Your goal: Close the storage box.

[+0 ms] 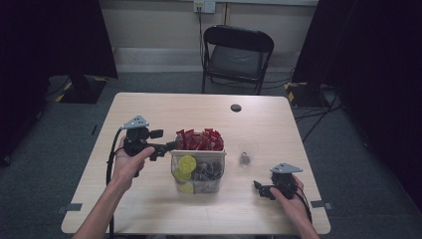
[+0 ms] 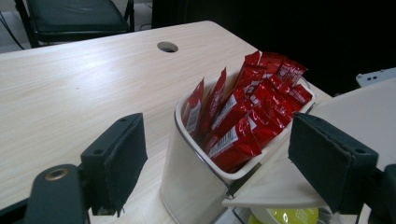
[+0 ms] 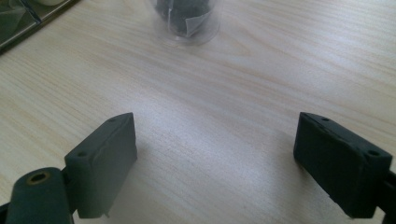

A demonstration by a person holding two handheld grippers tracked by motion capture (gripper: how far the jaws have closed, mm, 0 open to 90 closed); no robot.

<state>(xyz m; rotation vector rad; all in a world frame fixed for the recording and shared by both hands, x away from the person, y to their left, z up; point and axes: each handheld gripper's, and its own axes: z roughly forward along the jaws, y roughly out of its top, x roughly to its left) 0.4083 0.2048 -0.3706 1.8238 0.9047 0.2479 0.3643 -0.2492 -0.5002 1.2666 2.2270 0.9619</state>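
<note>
A clear organiser box (image 1: 198,153) stands mid-table. Its back compartment, a white bin (image 2: 187,177), holds several red sachets (image 1: 199,140) (image 2: 247,112). The front compartments hold yellow-green round pods (image 1: 187,163) (image 2: 287,217) and dark pods (image 1: 209,171). My left gripper (image 1: 172,145) (image 2: 219,156) is open at the box's left back corner, its jaws standing wide on either side of the white bin without touching it. A small clear cup (image 1: 247,153) (image 3: 187,21) with something dark inside stands right of the box. My right gripper (image 1: 258,187) (image 3: 215,158) is open over bare table, short of the cup.
A round cable hole (image 1: 236,107) (image 2: 167,46) lies in the tabletop behind the box. A black folding chair (image 1: 238,55) stands beyond the far edge. The organiser's corner (image 3: 28,18) shows at the top left of the right gripper view.
</note>
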